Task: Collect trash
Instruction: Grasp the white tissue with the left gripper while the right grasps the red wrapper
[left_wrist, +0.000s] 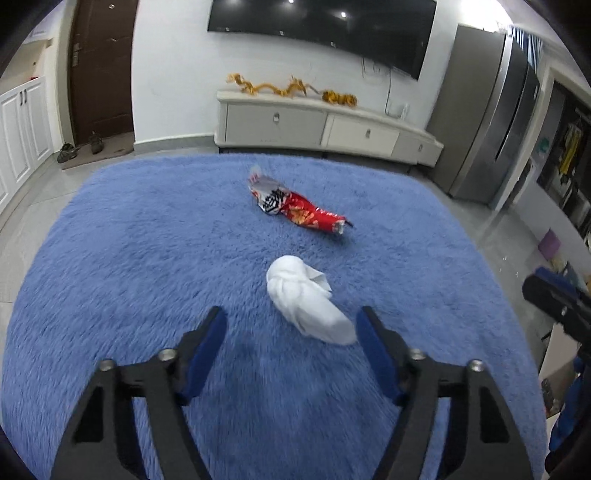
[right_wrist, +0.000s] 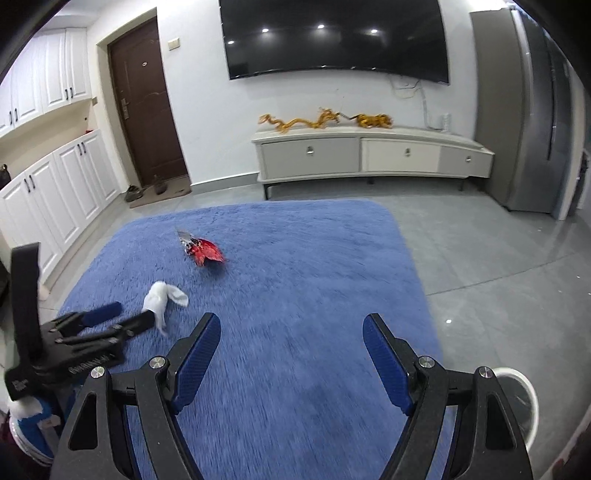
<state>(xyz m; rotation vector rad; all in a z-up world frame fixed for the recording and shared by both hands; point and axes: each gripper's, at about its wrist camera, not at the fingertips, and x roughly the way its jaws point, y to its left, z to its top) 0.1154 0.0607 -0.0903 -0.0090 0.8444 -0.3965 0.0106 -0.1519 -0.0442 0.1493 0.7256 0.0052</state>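
Your left tongs (left_wrist: 291, 325), jaws apart and empty, sit nearer the crumpled white paper wad (left_wrist: 306, 302) on the shaggy blue rug (left_wrist: 129, 258), which lies at one o'clock, long axis ten-to-four.

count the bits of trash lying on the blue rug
2. A crumpled white tissue lies just ahead of the left gripper. A red snack wrapper lies farther back, toward the TV cabinet. None appears hidden.
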